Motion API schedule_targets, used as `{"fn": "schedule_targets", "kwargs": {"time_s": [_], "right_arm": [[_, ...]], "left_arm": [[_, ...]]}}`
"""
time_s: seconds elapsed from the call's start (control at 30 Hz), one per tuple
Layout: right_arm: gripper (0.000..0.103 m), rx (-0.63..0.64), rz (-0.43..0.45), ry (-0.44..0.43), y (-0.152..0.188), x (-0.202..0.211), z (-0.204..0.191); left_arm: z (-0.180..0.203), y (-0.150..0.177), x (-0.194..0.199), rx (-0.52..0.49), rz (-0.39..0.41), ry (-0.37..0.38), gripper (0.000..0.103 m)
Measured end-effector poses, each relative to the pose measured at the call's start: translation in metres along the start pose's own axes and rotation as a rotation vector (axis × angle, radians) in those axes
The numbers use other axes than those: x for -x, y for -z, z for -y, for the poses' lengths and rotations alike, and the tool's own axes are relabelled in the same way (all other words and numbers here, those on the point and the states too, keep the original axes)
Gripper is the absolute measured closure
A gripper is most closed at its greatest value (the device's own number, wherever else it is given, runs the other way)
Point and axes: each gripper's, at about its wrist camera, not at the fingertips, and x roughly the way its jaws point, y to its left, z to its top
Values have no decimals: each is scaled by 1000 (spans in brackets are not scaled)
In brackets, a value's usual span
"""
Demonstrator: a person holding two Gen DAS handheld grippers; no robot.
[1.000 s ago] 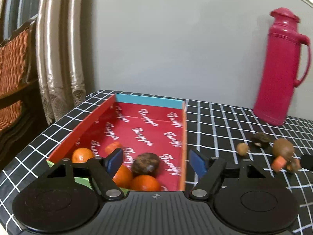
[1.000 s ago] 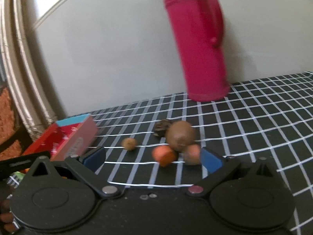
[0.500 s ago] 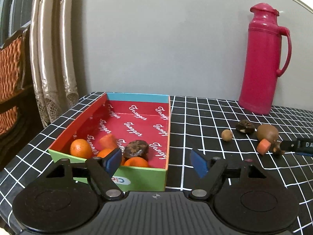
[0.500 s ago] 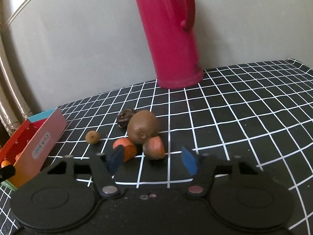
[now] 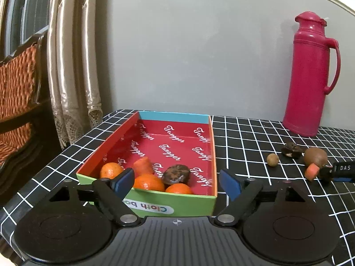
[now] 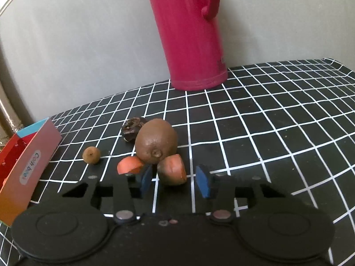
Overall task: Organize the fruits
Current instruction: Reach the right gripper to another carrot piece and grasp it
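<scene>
Right now, right hand-held gripper (image 6: pixel 174 180) closing, jaws either side of a carrot stub (image 6: pixel 172 170) on the checked counter (image 6: pixel 266 133), not yet pinching, left hand-held gripper (image 5: pixel 177 182) opening and empty before the box (image 5: pixel 177 204) of oranges (image 5: pixel 149 182), kiwi (image 6: pixel 156 144) just behind the stub.

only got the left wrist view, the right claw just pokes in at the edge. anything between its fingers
Observer: Yes. The right claw is closing around a cut carrot piece; neither pad touches it yet.
Operator: is that the orange chunk i see by the brown fruit
Observer: No, it is a second piece that the claw hides from you. Your chunk lies just outside the pad on the picture's left.
Operator: is the hidden one clear of the fruit
Observer: No, it looks to rest against the fruit's near side.
</scene>
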Motion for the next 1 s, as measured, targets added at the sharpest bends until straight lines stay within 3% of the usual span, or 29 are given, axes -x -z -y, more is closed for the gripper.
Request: {"fn": "schedule_targets", "kwargs": {"time_s": [0.07, 0.13, 0.5, 0.7, 1.0], "right_arm": [[65, 5, 1, 10, 0, -3, -2], [75, 17, 2, 13, 0, -5, -5], [76, 40, 54, 5, -1, 15, -11], [76, 90, 98, -92, -7, 34, -40], [76, 222, 133, -344, -5, 50, -122]], "left_arm": [[-1, 0, 0, -1, -1, -2, 20], [-2, 1, 0, -3, 1, -5, 19], [-3, 0, 2, 1, 17, -14, 19], [-14, 0, 8, -3, 47, -55, 19], [-54, 3, 7, 50, 49, -150, 18]]}}
